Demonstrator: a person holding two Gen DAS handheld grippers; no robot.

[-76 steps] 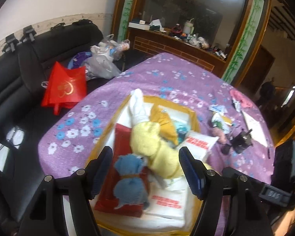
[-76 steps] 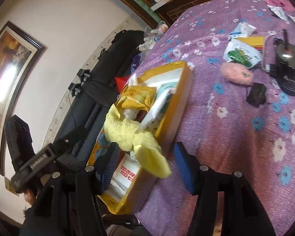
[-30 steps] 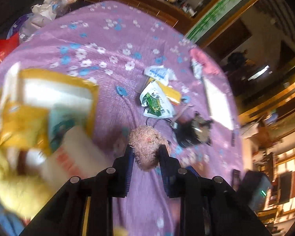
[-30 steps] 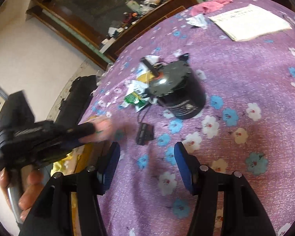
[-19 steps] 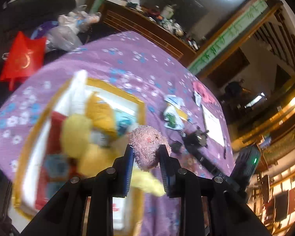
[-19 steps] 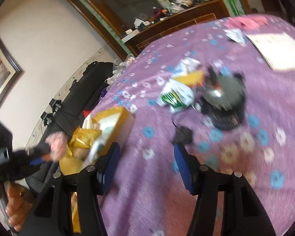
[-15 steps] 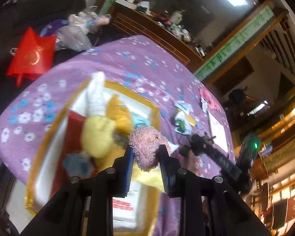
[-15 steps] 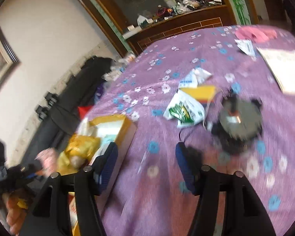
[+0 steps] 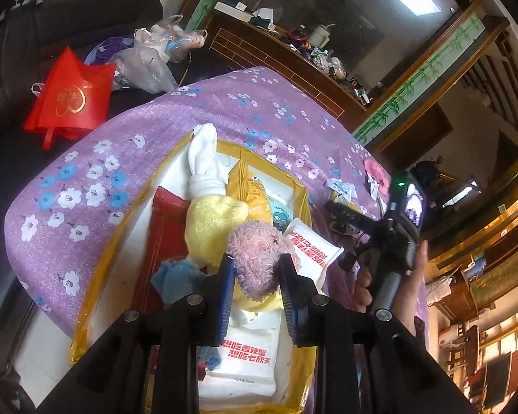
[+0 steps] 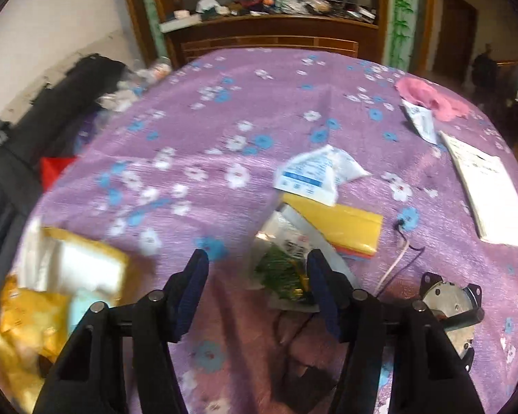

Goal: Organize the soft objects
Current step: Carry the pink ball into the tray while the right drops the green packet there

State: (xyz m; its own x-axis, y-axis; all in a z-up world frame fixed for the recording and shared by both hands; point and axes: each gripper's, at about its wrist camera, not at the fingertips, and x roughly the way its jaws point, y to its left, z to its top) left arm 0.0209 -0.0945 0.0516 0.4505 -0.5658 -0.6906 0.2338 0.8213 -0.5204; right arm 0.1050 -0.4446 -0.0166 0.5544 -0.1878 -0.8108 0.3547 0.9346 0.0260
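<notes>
Now pink plush [image 9: 259, 258] in left tool [image 9: 255, 276] above box [image 9: 96, 269], no longer tablecloth.

My left gripper [image 9: 255, 284]: matte black frame, two angular arms running forward to fingers faced with ribbed blue pads [image 9: 226, 283]. Round silver screw heads sit at the arm joints, four across. My right gripper [image 10: 257, 286]: same black build, same blue pads [image 10: 193, 288], same silver screws. Seen from the left wrist camera, my right hand [image 9: 402, 284] wraps a grey handle under a black camera body showing a small lit screen and a green light.
</notes>
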